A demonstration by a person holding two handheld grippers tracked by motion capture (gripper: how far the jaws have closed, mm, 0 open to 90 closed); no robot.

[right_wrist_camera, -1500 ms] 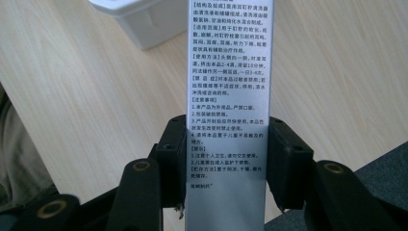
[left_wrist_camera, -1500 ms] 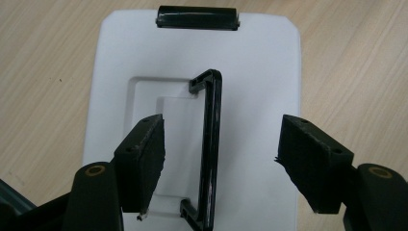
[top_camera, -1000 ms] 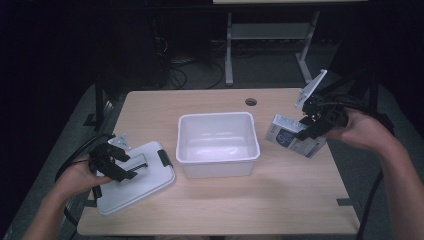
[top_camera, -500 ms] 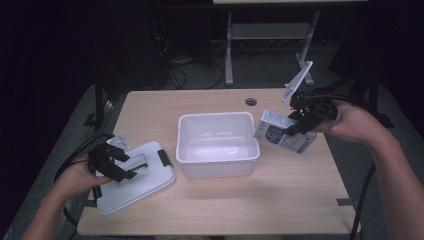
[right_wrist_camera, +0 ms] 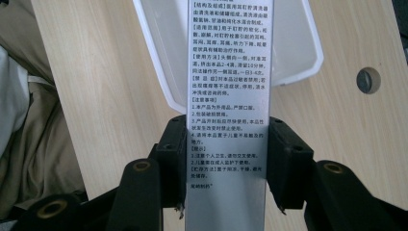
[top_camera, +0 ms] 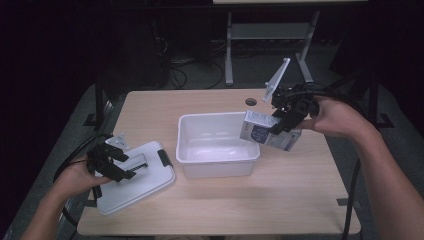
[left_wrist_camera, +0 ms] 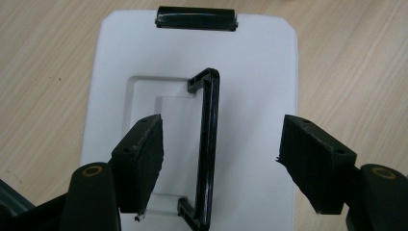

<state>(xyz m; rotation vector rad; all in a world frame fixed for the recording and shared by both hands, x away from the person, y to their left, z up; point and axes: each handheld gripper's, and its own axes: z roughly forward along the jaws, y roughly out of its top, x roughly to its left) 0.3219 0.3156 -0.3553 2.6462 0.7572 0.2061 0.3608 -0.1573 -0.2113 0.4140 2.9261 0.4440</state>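
Observation:
A white plastic bin point(top_camera: 218, 145) stands open in the middle of the wooden table point(top_camera: 250, 200). My right gripper point(top_camera: 281, 125) is shut on a small silver-grey carton point(top_camera: 267, 131), holding it tilted in the air over the bin's right rim. In the right gripper view the carton point(right_wrist_camera: 226, 91) with printed text is clamped between both pads, the bin point(right_wrist_camera: 154, 43) beyond it. The bin's white lid point(top_camera: 135, 177) lies flat at the table's left. My left gripper point(top_camera: 127, 167) hovers open over it, jaws astride the lid's black handle point(left_wrist_camera: 208, 149) without touching it.
A black clip point(left_wrist_camera: 196, 18) sits at the lid's far end. A round cable hole point(top_camera: 251, 102) lies in the table behind the bin. Beyond the table, a metal stand point(top_camera: 265, 35) and cables rest on the dark floor.
My right gripper has carried the carton leftward and slightly up, from beside the bin to over its right rim. The left gripper has stayed over the lid.

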